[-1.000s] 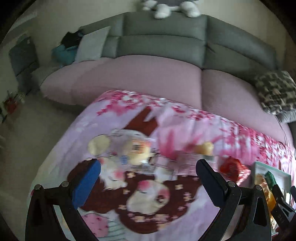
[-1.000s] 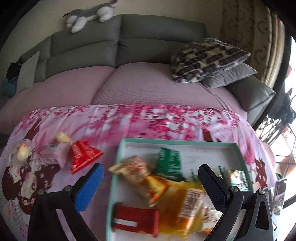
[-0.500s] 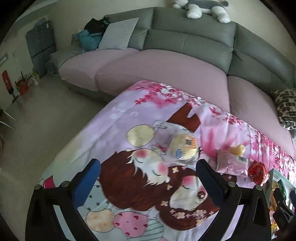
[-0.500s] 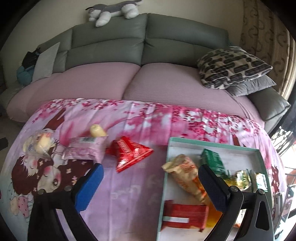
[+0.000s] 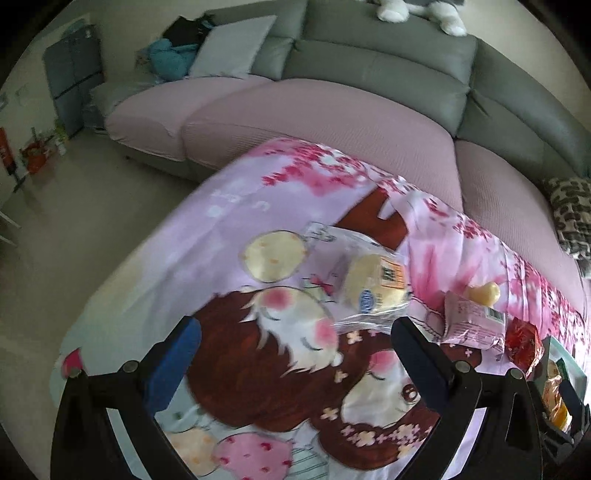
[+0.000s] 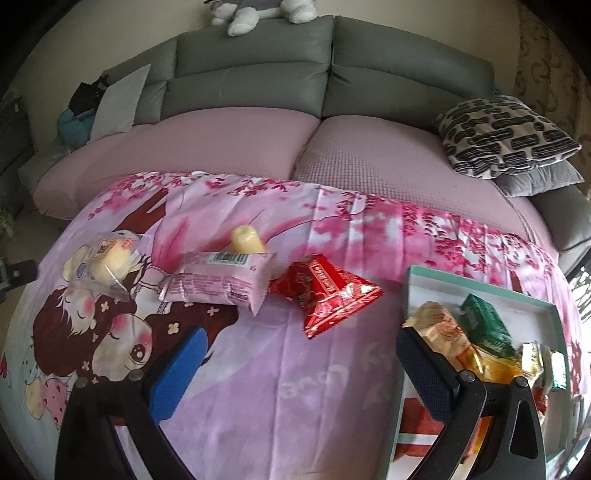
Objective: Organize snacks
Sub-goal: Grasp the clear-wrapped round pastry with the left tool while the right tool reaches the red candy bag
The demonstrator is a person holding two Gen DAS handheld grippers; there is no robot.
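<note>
Loose snacks lie on the pink cartoon-print cloth: a clear-wrapped yellow bun, a pink packet, a small yellow piece and a red packet. A teal-rimmed white tray at the right holds several snacks. My left gripper is open and empty, just short of the bun. My right gripper is open and empty, below the red packet, with the tray at its right finger.
A grey and pink sofa runs behind the cloth, with a patterned cushion at the right and a plush toy on its back. Bare floor lies to the left of the cloth's edge.
The right gripper has swung left from over the tray toward the loose packets. The left gripper view has shifted left and the bun now sits near its right finger.
</note>
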